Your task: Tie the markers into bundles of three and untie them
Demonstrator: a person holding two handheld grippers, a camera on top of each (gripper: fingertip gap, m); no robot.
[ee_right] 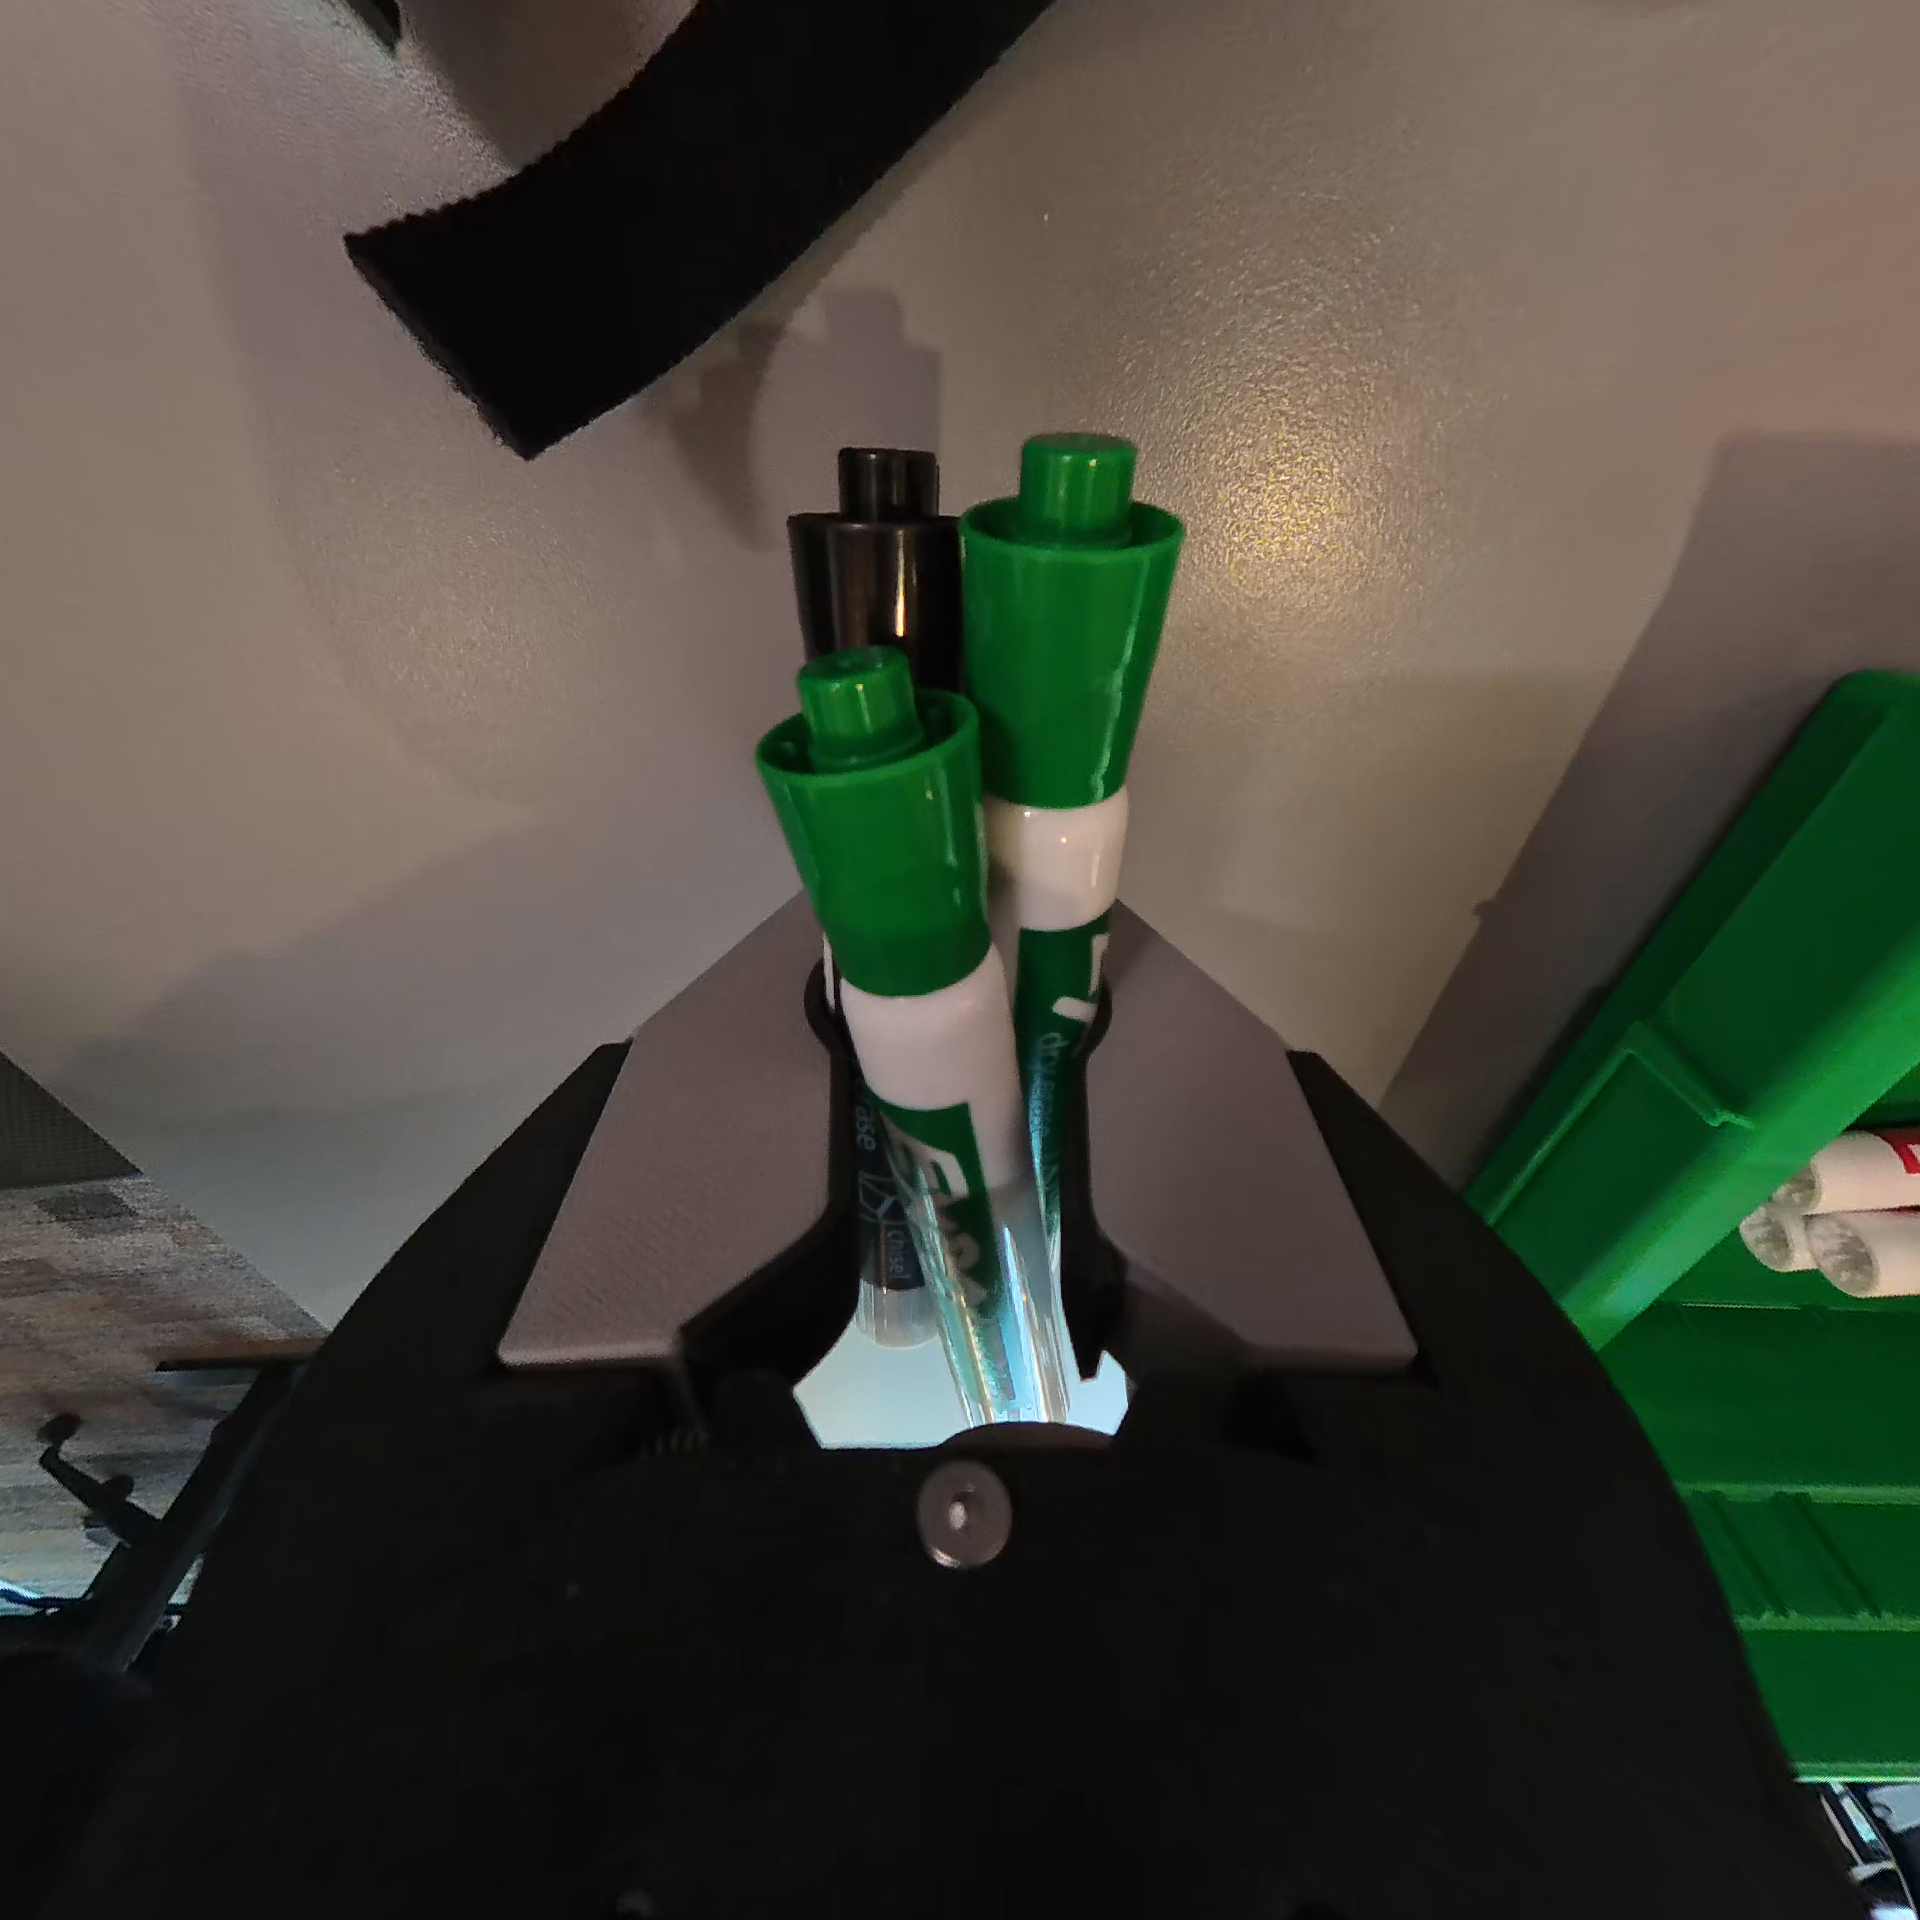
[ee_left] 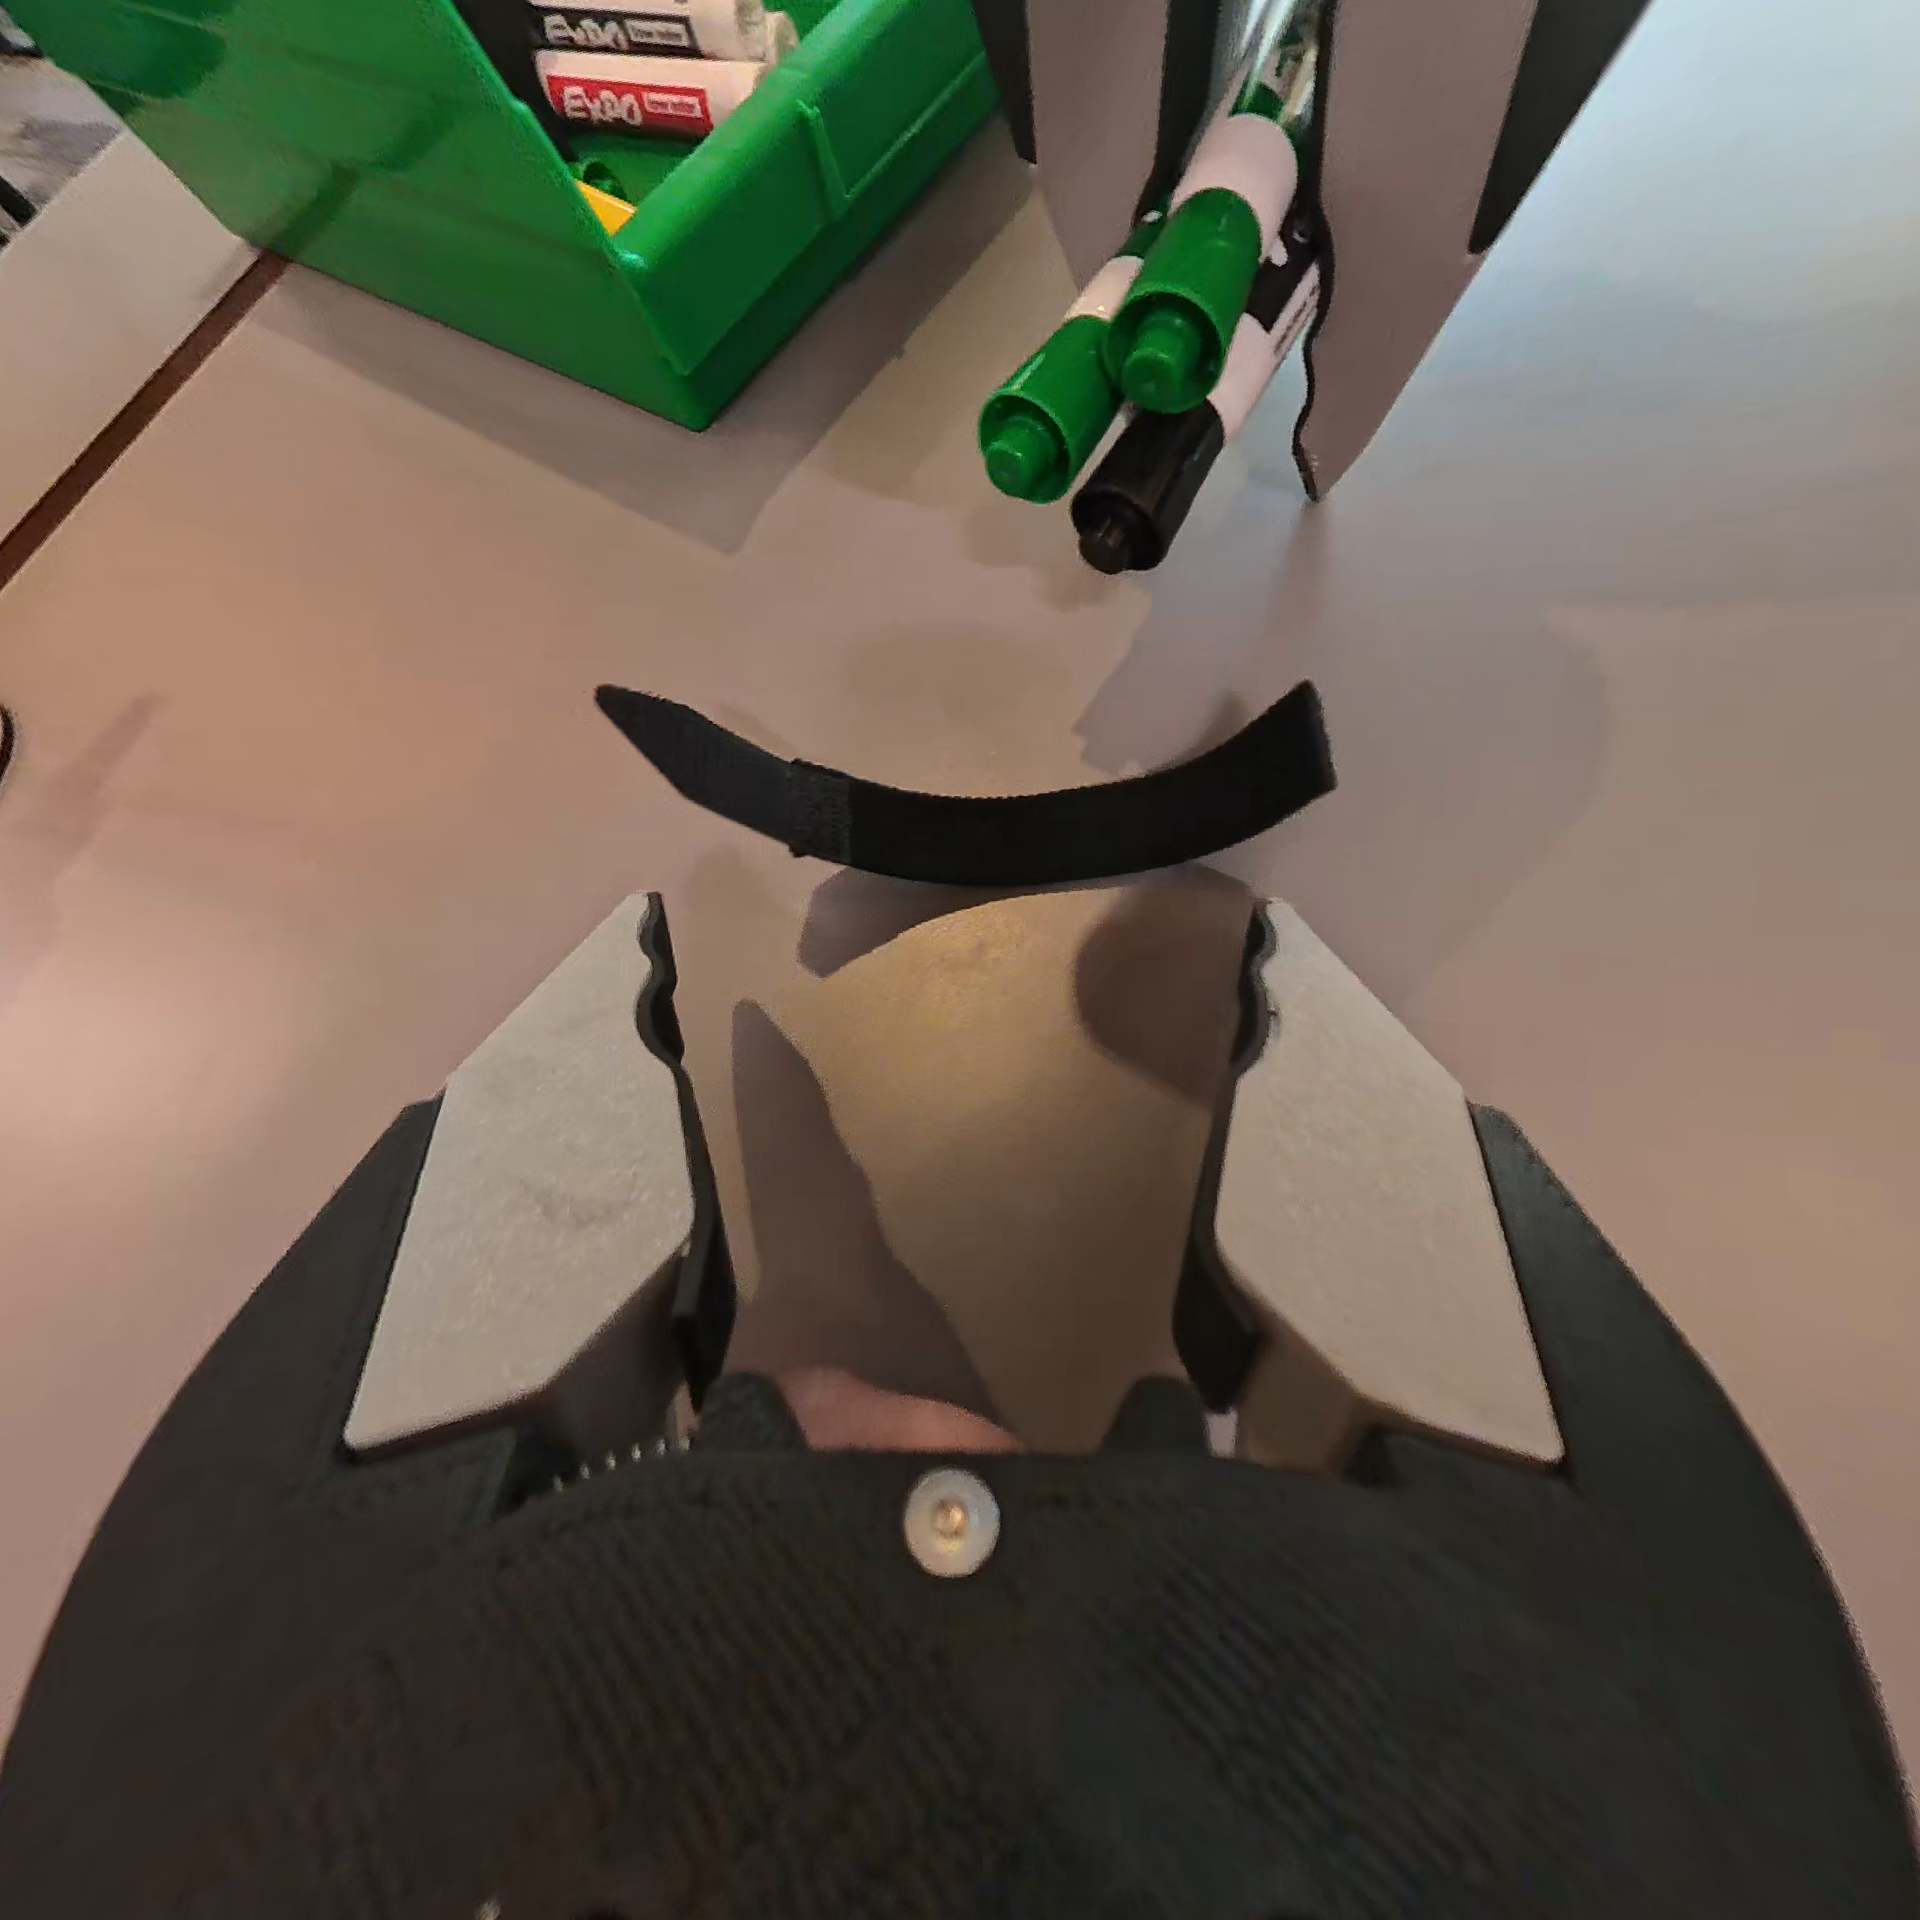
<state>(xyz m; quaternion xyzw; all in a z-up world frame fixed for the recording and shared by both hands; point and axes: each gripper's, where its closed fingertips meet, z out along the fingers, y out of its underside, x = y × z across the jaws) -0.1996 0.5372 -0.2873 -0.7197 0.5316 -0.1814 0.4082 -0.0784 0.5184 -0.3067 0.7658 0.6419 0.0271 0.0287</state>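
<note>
A pale grey table (ee_left: 1558, 623) is seen under everything in both wrist views, crossed by soft shadows. On it a green plastic bin (ee_left: 499, 229) is stood near the far left of the left wrist view, with more markers (ee_left: 623, 99) laid inside it; the same bin (ee_right: 1714, 1039) is seen at the right edge of the right wrist view, white marker ends showing in its opening. The left gripper (ee_left: 961, 940) is held low over the table with its two fingers spread wide, and nothing is gripped between them; only bare table and shadow are seen in the gap. Just beyond its fingertips a black hook-and-loop strap (ee_left: 977, 800) is laid flat on the table in a shallow curve, apart from both fingers and unfastened. The same strap (ee_right: 623, 239) is seen at the top left of the right wrist view, near the marker tips but not around them. The right gripper (ee_right: 961, 1023) is closed on a bundle of three markers (ee_right: 935, 831), the barrels being pinched between its pads and the capped ends projecting forward. Two green-capped markers (ee_right: 1060, 665) are seen in front, and one black-capped marker (ee_right: 878, 582) is tucked behind them. In the left wrist view the same bundle (ee_left: 1122, 384) is seen held tilted, caps pointing down toward the table near the strap's right end.
</note>
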